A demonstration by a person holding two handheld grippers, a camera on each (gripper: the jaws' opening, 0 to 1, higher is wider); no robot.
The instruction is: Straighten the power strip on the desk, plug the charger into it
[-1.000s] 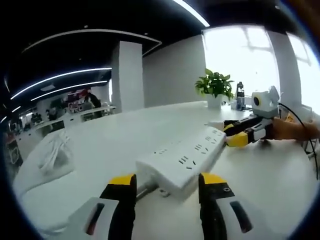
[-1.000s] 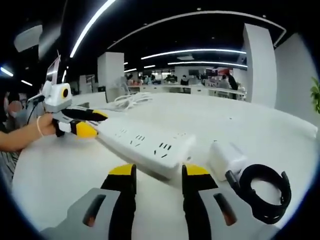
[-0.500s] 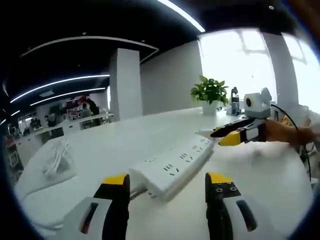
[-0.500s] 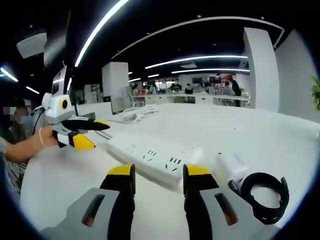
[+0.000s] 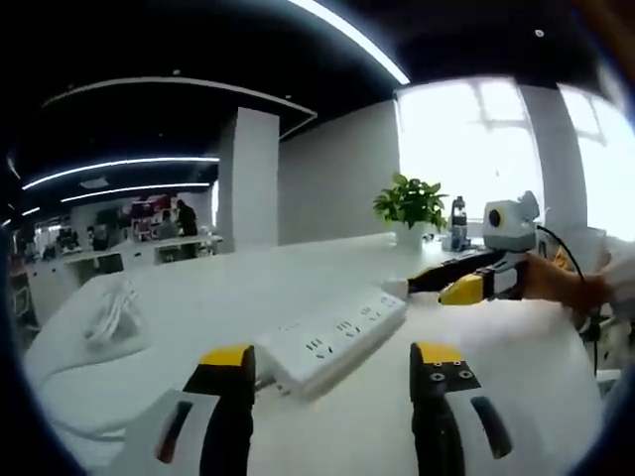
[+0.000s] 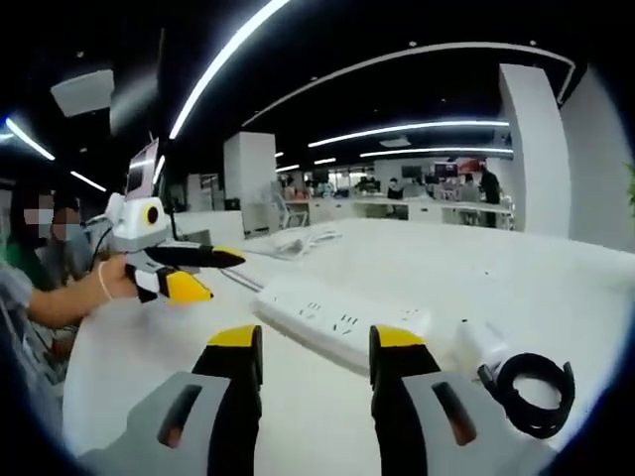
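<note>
We see the white power strip (image 5: 332,339) lying flat on the white bench (image 5: 536,347), sockets up, free of both tools. In the left gripper view our left gripper (image 5: 332,365) hovers above the strip's near end with jaws spread wide, nothing between them. The right gripper (image 5: 446,283) sits near the strip's far end — jaws parted, apart from the strip. In the right gripper view the strip (image 6: 337,319) lies just beyond the parted jaws of the right gripper (image 6: 316,345); the left gripper (image 6: 203,273) is off its far end, held by a hand (image 6: 114,283). The white charger (image 6: 478,342) with its coiled black cable (image 6: 531,392) rests beside the strip — near it, contact unclear. A potted plant (image 5: 410,203) stands further back.
</note>
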